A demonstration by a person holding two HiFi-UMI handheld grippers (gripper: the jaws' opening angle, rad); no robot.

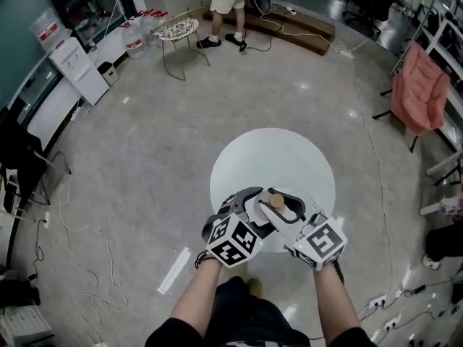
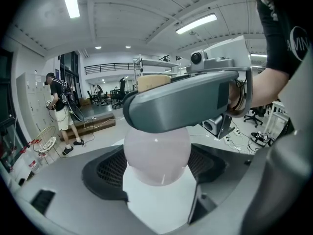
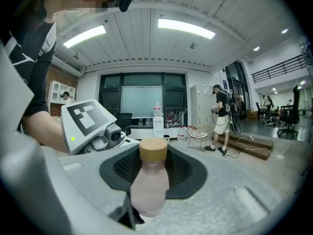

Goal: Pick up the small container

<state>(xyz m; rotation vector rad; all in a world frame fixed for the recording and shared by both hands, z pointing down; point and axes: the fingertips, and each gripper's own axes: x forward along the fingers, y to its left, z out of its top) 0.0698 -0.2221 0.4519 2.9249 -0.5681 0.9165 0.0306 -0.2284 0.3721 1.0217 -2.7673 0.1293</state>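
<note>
The small container [image 1: 276, 202] is a pale pink translucent bottle with a tan wooden cap, held above the near edge of the round white table [image 1: 289, 157]. My left gripper [image 1: 255, 207] comes at it from the left and my right gripper [image 1: 288, 211] from the right. In the left gripper view the bottle's round body [image 2: 156, 155] sits between the dark mesh pads [image 2: 105, 173], and the other gripper's grey jaw crosses just above it. In the right gripper view the bottle [image 3: 149, 185] stands upright against the dark pad [image 3: 186, 173], cap on top. Both grippers are shut on it.
A wire chair [image 1: 177, 29] and a standing person [image 1: 228, 6] are at the far side of the floor. A white dispenser [image 1: 78, 69] stands at the left wall and a pink-draped chair [image 1: 419, 89] at the right. Cables trail across the floor around the table.
</note>
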